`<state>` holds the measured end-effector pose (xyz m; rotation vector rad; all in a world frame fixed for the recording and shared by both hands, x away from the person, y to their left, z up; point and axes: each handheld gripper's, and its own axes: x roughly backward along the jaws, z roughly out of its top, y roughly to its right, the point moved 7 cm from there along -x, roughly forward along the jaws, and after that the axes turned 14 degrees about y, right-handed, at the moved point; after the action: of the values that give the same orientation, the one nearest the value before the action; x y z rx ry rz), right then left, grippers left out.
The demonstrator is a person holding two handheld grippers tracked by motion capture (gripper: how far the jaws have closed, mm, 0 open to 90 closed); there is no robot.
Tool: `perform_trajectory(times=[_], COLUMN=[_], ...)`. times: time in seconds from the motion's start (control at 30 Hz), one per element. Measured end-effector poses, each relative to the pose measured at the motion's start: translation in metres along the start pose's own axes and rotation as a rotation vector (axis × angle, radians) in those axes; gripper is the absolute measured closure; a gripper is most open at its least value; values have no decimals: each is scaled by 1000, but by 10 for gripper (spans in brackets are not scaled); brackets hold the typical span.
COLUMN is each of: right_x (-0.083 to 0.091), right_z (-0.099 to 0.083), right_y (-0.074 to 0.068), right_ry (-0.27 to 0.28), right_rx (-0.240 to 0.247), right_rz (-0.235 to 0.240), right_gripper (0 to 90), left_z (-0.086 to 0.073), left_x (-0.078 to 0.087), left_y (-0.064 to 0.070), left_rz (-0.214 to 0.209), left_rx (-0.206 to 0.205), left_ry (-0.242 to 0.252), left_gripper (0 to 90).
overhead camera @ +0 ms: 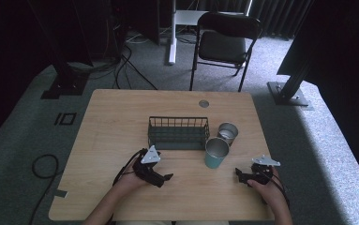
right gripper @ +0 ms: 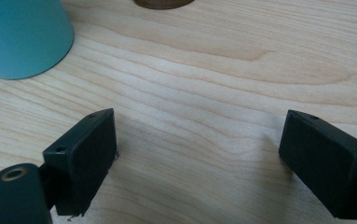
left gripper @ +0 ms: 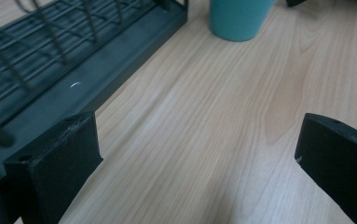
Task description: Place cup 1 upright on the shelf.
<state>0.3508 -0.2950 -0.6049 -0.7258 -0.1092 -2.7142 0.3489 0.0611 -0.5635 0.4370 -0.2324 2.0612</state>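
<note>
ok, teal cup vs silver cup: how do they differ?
The teal cup is teal outside and looks taller; the silver cup is bare metal and looks shorter. The teal cup stands nearer the person, the silver cup behind it, beside the wire basket. Both stand upright, mouths up, with shiny metal insides.

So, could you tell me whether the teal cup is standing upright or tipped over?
Upright. In the high view the teal cup stands on its base on the table with its open mouth facing up, beside the wire basket.
</note>
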Motion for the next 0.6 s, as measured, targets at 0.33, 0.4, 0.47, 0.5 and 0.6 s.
perform_trajectory(times=[0.33, 0.4, 0.47, 0.5, 0.6], right_x=[0, 0, 0, 0, 0], right_z=[0, 0, 0, 0, 0], right_y=[0, 0, 0, 0, 0], right_ry=[0, 0, 0, 0, 1], right_rx=[0, 0, 0, 0, 1], right_rz=[0, 0, 0, 0, 0], right_gripper=[107, 107, 107, 107, 107], left_z=[11, 14, 17, 18, 22], left_x=[-23, -28, -32, -34, -40], left_y=[9, 12, 14, 15, 18], left_rz=[-44, -54, -58, -64, -75], left_rx=[-6, -8, -9, -11, -15], left_ry=[13, 16, 22, 21, 28], left_gripper=[5, 5, 5, 5, 5])
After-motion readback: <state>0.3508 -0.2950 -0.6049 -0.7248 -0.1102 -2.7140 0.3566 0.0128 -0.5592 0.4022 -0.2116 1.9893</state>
